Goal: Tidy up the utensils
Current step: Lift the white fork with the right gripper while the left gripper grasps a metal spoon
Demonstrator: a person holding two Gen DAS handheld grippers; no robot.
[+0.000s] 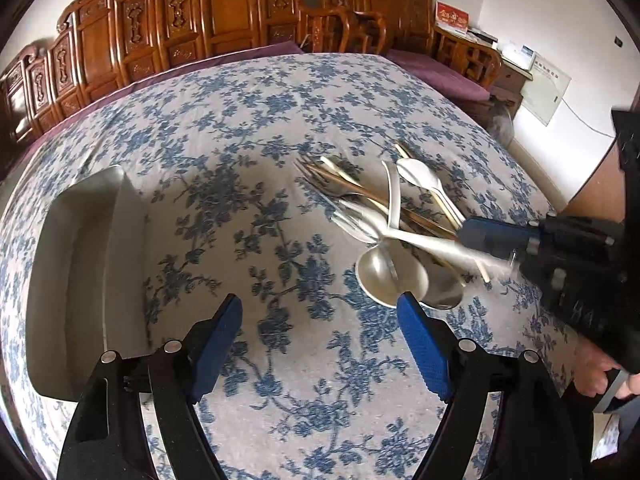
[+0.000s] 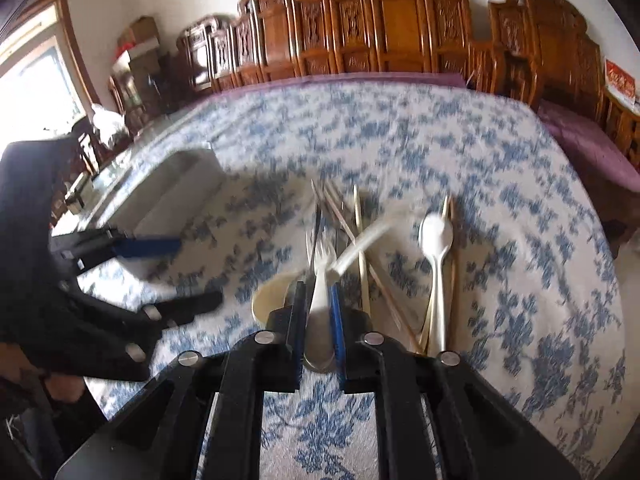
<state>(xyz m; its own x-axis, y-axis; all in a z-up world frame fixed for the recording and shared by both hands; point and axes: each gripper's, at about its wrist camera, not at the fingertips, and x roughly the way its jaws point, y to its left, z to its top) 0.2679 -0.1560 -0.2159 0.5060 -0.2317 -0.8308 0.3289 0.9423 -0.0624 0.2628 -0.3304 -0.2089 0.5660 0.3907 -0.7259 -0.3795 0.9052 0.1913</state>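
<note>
Utensils [image 1: 400, 216] lie heaped; right gripper [image 2: 318, 312] pinches a white fork [image 2: 320, 280] (pickup step); next, lift toward the tray [image 1: 88, 280]; left gripper [image 1: 320, 344] spread.

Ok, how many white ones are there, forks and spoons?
Forks: 1, the fork in the right gripper
Spoons: 2, a small spoon and a big spoon
Total: 3 white ones that I can make out; more may be hidden underneath.
</note>
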